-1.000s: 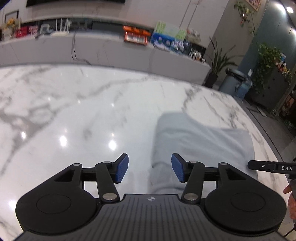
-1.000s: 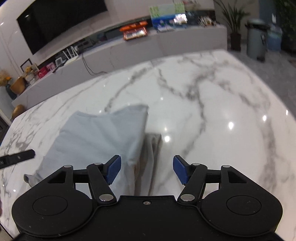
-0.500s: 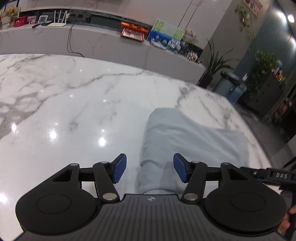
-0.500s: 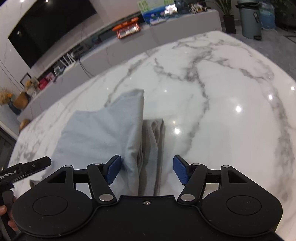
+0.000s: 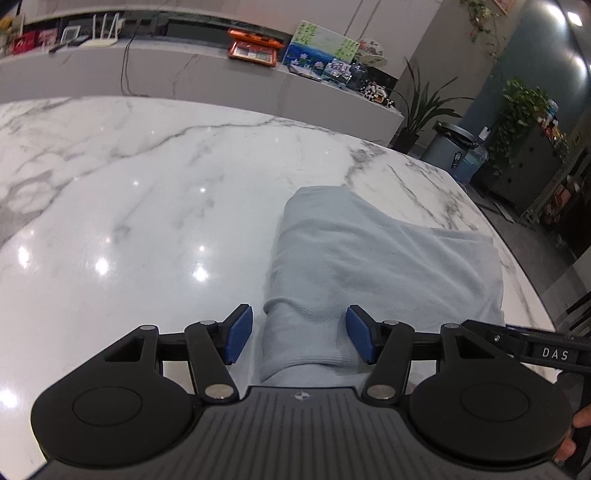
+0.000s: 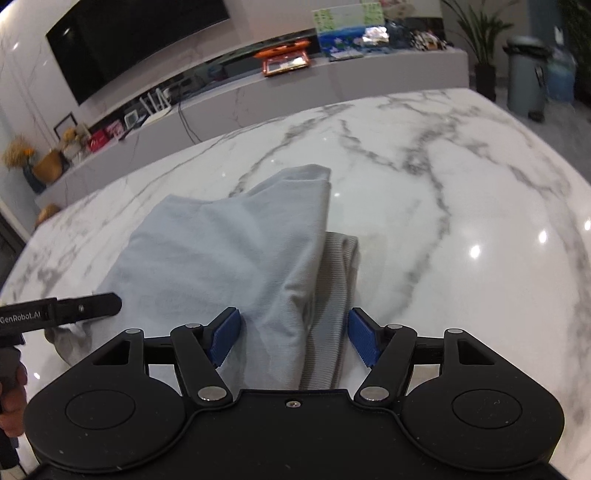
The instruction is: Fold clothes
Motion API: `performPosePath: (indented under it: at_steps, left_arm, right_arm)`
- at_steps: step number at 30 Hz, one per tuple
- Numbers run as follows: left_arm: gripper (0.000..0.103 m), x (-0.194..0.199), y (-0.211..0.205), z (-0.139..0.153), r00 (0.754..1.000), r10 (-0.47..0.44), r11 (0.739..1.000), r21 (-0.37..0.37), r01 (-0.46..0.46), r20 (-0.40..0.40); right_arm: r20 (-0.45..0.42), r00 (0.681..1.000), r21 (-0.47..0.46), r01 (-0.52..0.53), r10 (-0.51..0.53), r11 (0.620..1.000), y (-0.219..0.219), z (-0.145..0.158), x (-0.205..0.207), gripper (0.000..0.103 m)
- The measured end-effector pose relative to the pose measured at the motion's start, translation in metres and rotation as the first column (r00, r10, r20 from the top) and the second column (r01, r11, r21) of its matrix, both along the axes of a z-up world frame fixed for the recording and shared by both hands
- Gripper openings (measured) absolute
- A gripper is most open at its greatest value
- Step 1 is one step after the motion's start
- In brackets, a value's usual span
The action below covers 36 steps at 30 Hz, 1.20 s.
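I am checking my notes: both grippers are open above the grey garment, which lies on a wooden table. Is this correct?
Not quite: the table is white marble with grey veins, not wood, as both wrist views show. The rest holds: the left gripper and right gripper are open above the grey garment.

This is a home living room — a large dark television [image 6: 136, 40] hangs on a pale wall above a long, low media console [image 6: 280, 92] with a marble-look front. On the console stand a white router [image 5: 103, 35], small picture frames [image 6: 64, 123], an orange box [image 5: 253, 48], painted canvases [image 5: 325, 51] and a basket of dried flowers [image 6: 46, 166]. A glossy white marble bench [image 5: 147, 203] fills the foreground. Potted plants [image 5: 421, 107] — and a grey pedal bin [image 6: 524, 77] — stand at the far end.
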<state>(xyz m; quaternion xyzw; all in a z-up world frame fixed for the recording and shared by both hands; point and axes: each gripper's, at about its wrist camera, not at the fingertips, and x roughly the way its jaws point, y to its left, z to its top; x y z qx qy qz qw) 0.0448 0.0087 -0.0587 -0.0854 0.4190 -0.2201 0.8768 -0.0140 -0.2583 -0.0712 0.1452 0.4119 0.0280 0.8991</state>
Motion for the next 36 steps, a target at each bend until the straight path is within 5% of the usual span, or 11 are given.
performPosePath:
  at_steps: [15, 29, 36]
  left_arm:
    - [0.023, -0.014, -0.02, 0.012, 0.996, -0.075, 0.993, 0.098, 0.069, 0.054]
    - [0.019, -0.02, -0.045, 0.053, 0.984, -0.099, 0.991, 0.108, 0.084, 0.147]
    - [0.019, -0.008, -0.1, 0.077, 0.97, -0.161, 0.986, 0.078, 0.149, 0.182]
  right_arm:
    - [0.025, 0.997, -0.032, -0.07, 0.071, 0.997, 0.007, 0.008, 0.003, 0.024]
    - [0.117, 0.983, -0.12, -0.128, 0.142, 0.984, -0.006, 0.063, 0.019, 0.022]
    - [0.134, 0.981, -0.138, -0.119, 0.138, 0.983, -0.066, 0.091, 0.032, 0.022]
